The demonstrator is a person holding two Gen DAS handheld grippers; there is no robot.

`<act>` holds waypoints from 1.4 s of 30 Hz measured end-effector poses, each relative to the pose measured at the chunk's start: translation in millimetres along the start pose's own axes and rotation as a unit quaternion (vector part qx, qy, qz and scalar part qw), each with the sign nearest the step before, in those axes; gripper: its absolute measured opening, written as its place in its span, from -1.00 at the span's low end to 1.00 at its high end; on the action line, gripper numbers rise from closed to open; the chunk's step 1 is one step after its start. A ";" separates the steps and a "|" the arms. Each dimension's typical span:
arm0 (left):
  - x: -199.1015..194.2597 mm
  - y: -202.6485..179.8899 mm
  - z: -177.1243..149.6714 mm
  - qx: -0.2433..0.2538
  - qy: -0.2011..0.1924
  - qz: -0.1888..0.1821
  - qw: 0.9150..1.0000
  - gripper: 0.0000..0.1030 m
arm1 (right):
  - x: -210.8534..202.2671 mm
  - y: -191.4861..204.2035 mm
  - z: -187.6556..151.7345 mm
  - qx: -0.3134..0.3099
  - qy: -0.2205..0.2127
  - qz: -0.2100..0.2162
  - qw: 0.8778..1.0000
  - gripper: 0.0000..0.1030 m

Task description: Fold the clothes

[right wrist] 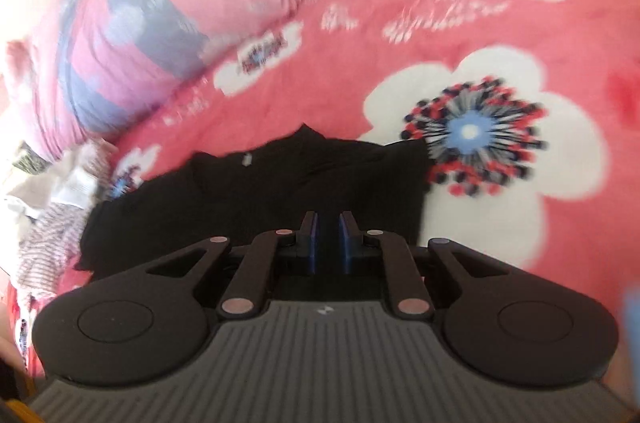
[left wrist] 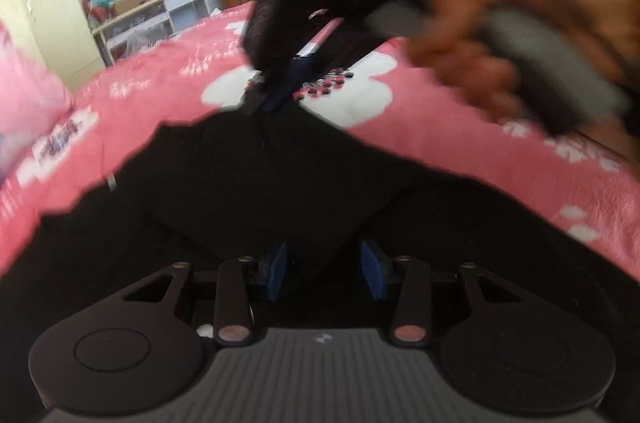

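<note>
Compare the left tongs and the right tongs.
Left tongs stand wide apart; right tongs leave only a slit. Left tongs sit low over the black garment; right tongs meet its raised peak, grip unclear. Both have blue pads and work over the pink bedspread.

Bright daylight, blown-out glare at upper corners, heavy motion blur, strong fisheye curvature with dark edges.

Black garment (left wrist: 280, 183) lies on pink floral bedspread (left wrist: 500, 159).

Your left gripper (left wrist: 325, 269) tilts down, jaws apart; your right hand (left wrist: 532, 35) holds the right gripper (right wrist: 329, 243), jaws nearly closed.
</note>
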State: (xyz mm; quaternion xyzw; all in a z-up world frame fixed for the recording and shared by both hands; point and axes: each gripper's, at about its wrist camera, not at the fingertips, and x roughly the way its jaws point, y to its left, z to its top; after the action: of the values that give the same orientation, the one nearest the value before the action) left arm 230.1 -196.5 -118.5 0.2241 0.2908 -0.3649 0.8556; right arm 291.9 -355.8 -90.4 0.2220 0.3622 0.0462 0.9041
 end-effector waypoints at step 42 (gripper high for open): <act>-293.1 209.6 -96.2 -0.321 -0.106 0.242 0.910 -0.02 | 65.4 154.1 -24.0 -0.236 0.096 -0.068 0.965 -0.70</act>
State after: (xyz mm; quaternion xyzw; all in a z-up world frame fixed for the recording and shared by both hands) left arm 190.7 138.4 40.9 -0.0393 0.2368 -0.0555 0.9692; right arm 335.5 -192.7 -80.2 -0.0282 0.4404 0.0897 0.8929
